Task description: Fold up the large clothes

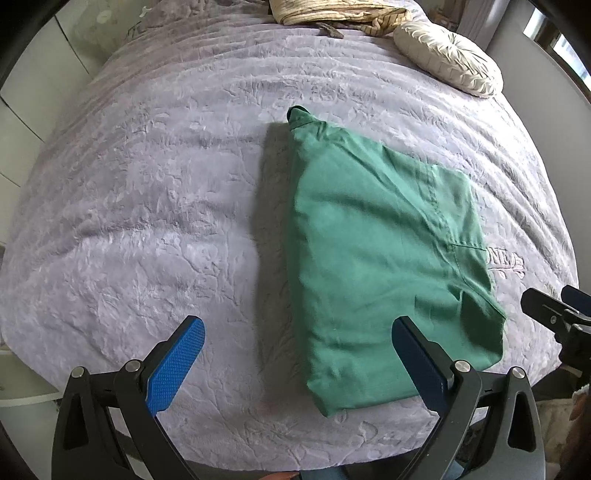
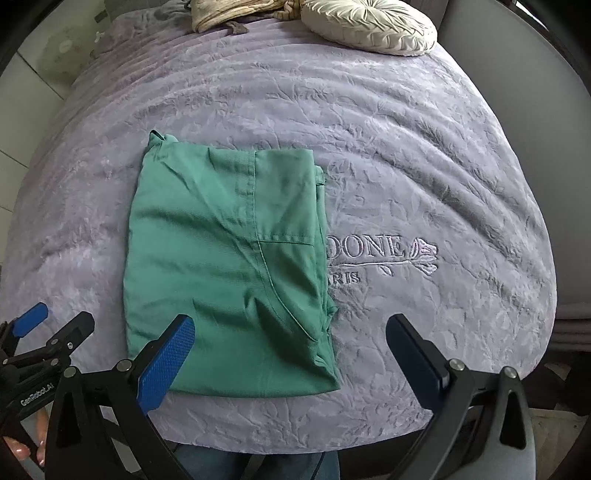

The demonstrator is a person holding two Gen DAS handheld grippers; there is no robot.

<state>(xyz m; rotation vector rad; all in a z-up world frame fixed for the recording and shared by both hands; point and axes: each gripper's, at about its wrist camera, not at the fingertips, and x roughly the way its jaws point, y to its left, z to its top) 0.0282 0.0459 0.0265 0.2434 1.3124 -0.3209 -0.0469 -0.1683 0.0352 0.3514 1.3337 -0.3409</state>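
Note:
A green garment (image 1: 376,254) lies folded into a compact rectangle on the lavender bedspread (image 1: 147,192). It also shows in the right wrist view (image 2: 229,258), left of centre. My left gripper (image 1: 297,328) is open and empty, held above the garment's near left edge. My right gripper (image 2: 290,326) is open and empty, above the garment's near right corner. The right gripper also shows at the right edge of the left wrist view (image 1: 554,310). The left gripper shows at the left edge of the right wrist view (image 2: 48,325).
A round cream cushion (image 2: 369,26) and a striped beige cloth (image 2: 229,14) lie at the far end of the bed. Embroidered lettering (image 2: 380,254) marks the bedspread (image 2: 424,166) right of the garment. The near bed edge is just below the grippers.

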